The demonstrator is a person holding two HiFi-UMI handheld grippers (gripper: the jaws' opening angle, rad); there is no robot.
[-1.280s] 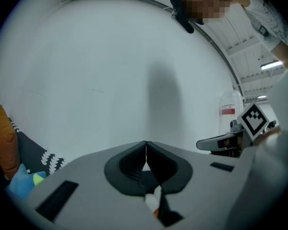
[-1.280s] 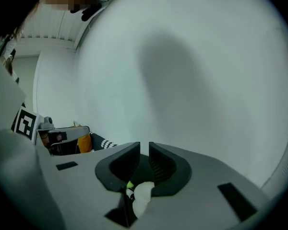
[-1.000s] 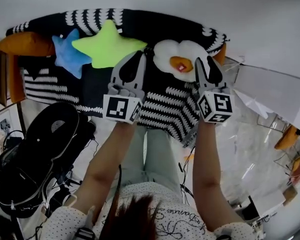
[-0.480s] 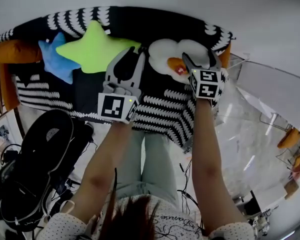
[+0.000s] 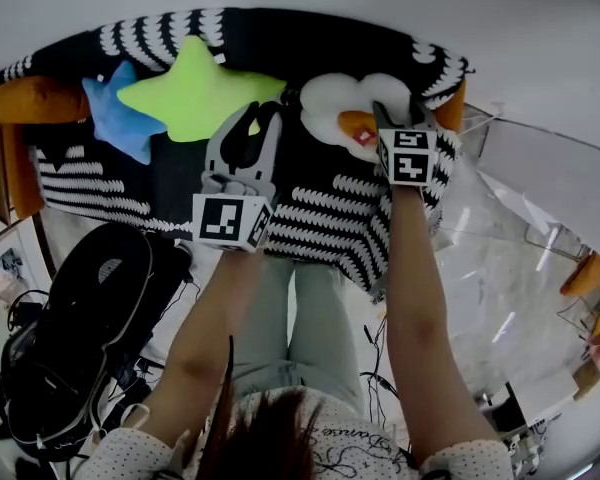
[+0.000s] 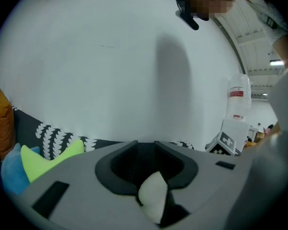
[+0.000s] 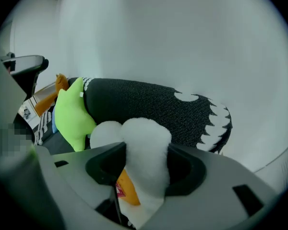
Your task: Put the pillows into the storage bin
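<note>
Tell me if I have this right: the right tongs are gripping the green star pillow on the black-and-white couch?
Not quite: it isn't the green star. The right tongs, whose jaws have just been closing, grip the white fried-egg pillow on the black-and-white couch. The right gripper view shows this, with the green star pillow lying off to the left, outside the tongs.

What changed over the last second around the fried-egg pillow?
The right gripper came down onto the fried-egg pillow; its jaws have just been closing, with the pillow's white edge pinched between them. The green star pillow, the blue star pillow and the fried-egg pillow itself stayed on the sofa.
</note>
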